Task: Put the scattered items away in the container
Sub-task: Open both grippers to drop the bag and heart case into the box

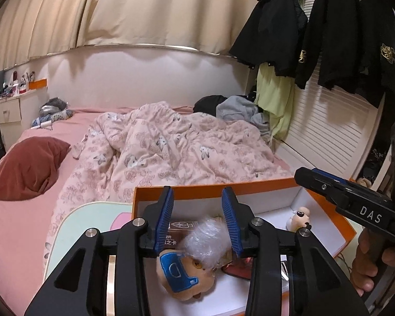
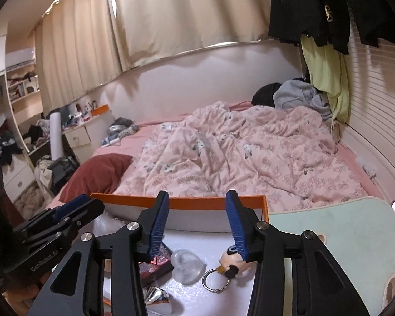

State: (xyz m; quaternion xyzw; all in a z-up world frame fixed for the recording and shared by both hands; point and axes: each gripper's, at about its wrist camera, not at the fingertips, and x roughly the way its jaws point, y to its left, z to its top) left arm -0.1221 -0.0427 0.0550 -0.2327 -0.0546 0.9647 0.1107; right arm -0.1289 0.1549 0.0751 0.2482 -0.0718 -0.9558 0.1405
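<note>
Right now both grippers hang over the orange box [image 1: 276,185], a white-lined container that sits at the near edge of the bed, just beside a pale green mat [image 2: 337,226]. Seen from the left wrist camera, the left gripper [image 1: 197,220] has its blue-padded jaws spread wide with nothing between them; below them, inside the box, lies a plush doll [image 1: 183,271] with a blue bib and a tuft of white hair, resting on the white floor of the box next to a dark card packet [image 1: 183,230] and a red item [image 1: 237,266] that is mostly hidden. Farther right in the box sits a small figure keychain [image 1: 300,217], close to the right-hand wall. The right gripper [image 2: 197,221] is likewise wide open and holds nothing; in its own camera it hovers above the keychain figure [image 2: 230,260] with its metal ring [image 2: 214,280], a clear plastic heart-shaped piece [image 2: 185,266] just left of the ring, and a dark red packet [image 2: 155,266] beside that. A crumpled silver wrapper [image 2: 155,293] lies nearer the camera. Beyond the box spreads a rumpled pink floral quilt [image 1: 171,144], with a dark red pillow [image 1: 26,167] to its left.
</note>
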